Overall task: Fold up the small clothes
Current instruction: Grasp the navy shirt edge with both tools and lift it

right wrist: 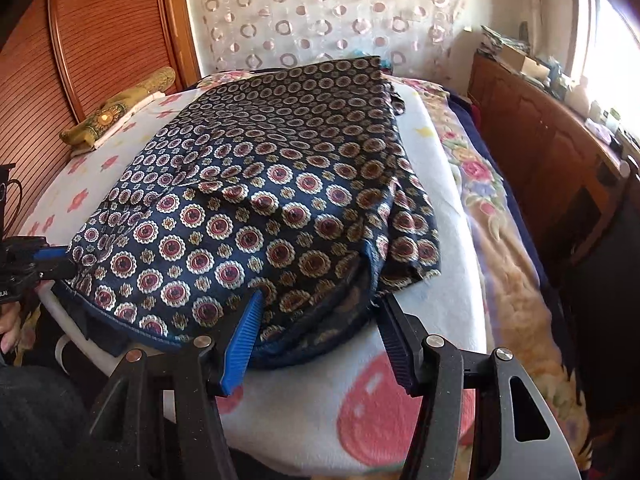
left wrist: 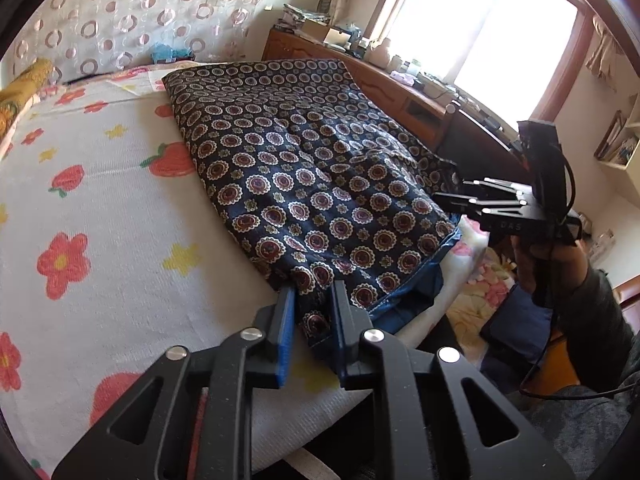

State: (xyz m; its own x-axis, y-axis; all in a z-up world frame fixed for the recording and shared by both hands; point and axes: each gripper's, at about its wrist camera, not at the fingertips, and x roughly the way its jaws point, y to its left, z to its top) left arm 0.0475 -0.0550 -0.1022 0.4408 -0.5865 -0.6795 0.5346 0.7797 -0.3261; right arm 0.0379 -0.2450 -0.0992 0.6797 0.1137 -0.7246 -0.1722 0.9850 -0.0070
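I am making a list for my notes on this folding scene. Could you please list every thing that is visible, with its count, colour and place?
patterned garment: one, dark blue with red and white medallions, lying on the bed sheet, its near hem at both grippers
bed sheet: one, white with red flowers and yellow stars, under the garment
curtain: one, white with ring pattern, behind the bed
wooden cabinet: one, brown, along the window side, small items on top
window: one, bright, above the cabinet
yellow-green cloth: one, at the bed's far left corner
left gripper: one, black with blue pads, closed on the garment's near corner
right gripper: one, black with blue pads, jaws apart around the garment's hem
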